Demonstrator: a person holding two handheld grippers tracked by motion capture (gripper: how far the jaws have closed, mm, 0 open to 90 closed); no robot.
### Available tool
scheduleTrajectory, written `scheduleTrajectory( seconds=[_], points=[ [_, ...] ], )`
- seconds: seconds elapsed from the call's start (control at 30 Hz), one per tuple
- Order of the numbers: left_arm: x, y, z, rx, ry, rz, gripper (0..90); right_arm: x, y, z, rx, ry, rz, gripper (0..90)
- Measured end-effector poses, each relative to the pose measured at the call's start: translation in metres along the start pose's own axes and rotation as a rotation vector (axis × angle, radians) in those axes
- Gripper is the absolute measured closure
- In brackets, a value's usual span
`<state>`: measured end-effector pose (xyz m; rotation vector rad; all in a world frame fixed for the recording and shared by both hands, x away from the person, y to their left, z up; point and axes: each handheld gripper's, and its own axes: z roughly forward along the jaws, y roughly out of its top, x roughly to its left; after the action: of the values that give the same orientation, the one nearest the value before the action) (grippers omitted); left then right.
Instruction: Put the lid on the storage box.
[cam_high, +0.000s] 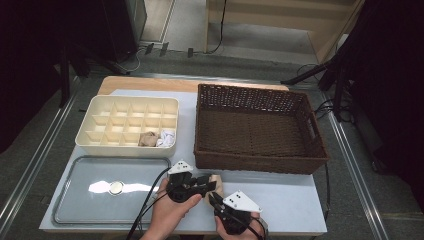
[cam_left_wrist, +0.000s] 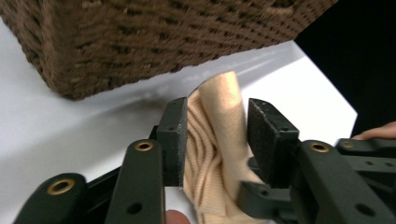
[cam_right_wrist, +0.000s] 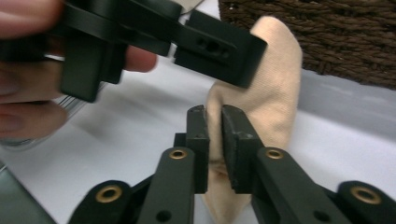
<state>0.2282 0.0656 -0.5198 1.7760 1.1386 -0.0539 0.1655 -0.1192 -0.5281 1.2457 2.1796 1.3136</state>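
A beige ribbed cloth (cam_high: 215, 178), perhaps a sock, stands up off the white table just in front of the wicker basket (cam_high: 260, 164). My right gripper (cam_right_wrist: 214, 112) is shut on the cloth (cam_right_wrist: 275, 84), its pads pinching a thin fold. My left gripper (cam_left_wrist: 218, 106) is open, and its two jaws straddle the cloth (cam_left_wrist: 210, 140) with a slim gap at one pad. In the high view the left gripper (cam_high: 212, 183) points right and the right gripper (cam_high: 214, 198) points up-left, and they meet at the cloth. One left finger (cam_right_wrist: 219, 46) crosses the top of the right gripper view.
The brown basket (cam_left_wrist: 140, 42) sits close behind the cloth. A cream divided organiser (cam_high: 100, 107) at the back left holds a brown bundle (cam_high: 147, 138) and a white bundle (cam_high: 166, 137). A flat grey tray (cam_high: 75, 200) lies at the front left. The table's front edge is near.
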Motion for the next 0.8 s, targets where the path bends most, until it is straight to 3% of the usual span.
scheduleTrajectory(
  seconds=[0.17,0.3,0.37,0.5,0.53,0.8],
  points=[
    [0.006,-0.003,-0.001,0.011,0.007,-0.002,61.9,0.001,-0.001,-0.015,-0.003,0.057,0.004,80.2],
    [0.009,-0.006,-0.003,0.016,0.001,-0.012,61.0,-0.004,0.003,-0.028,-0.071,0.035,0.046,87.0],
    [0.01,-0.006,-0.002,0.02,0.003,-0.023,60.0,-0.005,0.004,-0.023,-0.064,0.022,0.041,87.7],
    [0.009,-0.008,0.0,0.032,-0.004,-0.026,58.4,-0.001,-0.004,-0.004,0.003,0.015,0.017,89.2],
    [0.009,-0.008,0.001,0.036,-0.004,-0.025,57.8,-0.001,-0.005,-0.002,-0.006,0.016,0.024,89.9],
    [0.01,-0.013,0.005,0.046,-0.007,-0.063,51.1,-0.005,-0.006,-0.006,0.004,0.022,0.022,89.8]
  ],
)
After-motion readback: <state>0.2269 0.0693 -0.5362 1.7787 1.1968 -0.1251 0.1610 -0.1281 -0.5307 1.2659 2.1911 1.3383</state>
